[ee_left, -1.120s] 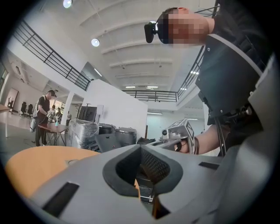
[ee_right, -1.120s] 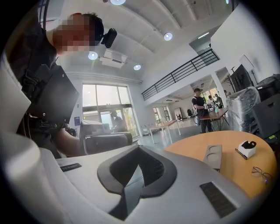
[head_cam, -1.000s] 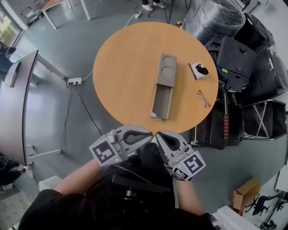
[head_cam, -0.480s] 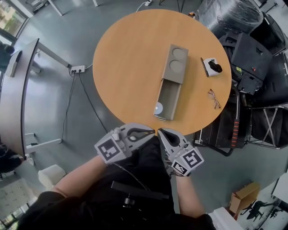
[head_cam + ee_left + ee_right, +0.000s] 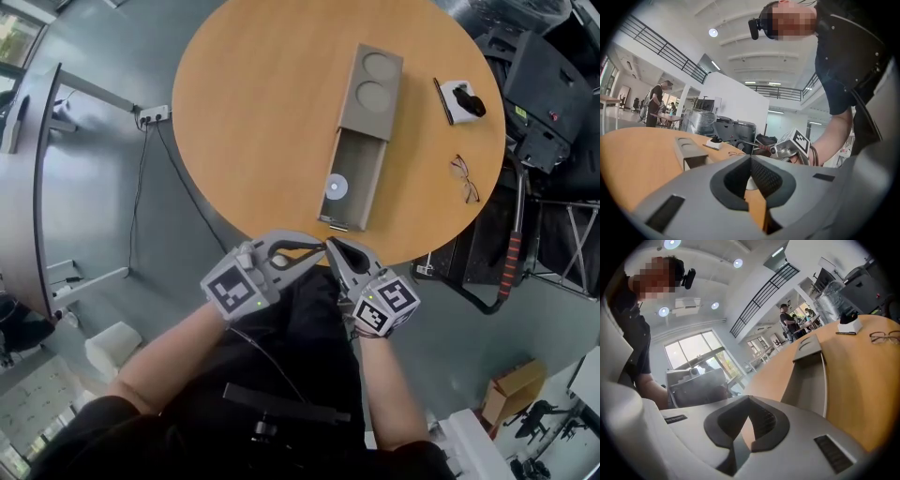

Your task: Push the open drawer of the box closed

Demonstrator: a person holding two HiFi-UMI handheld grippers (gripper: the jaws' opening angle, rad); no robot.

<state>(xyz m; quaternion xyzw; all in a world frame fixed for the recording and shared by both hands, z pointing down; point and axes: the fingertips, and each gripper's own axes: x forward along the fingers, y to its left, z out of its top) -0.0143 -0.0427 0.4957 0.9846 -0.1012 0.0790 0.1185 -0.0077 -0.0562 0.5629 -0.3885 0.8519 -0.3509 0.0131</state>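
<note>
left claw (image 5: 319,253) and right claw (image 5: 334,247) nearer, both closed empty, open drawer (image 5: 354,183) just beyond their tips

A round wooden counter (image 5: 253,112) stands on a smooth grey floor (image 5: 112,225). A white power strip (image 5: 154,114) and its cable (image 5: 184,202) lie off the counter's left edge, and black equipment cases (image 5: 548,89) are stacked past its right edge. The hall is tall and white, with round ceiling lights (image 5: 663,311), a railed balcony (image 5: 661,49) and large windows (image 5: 693,352).
</note>
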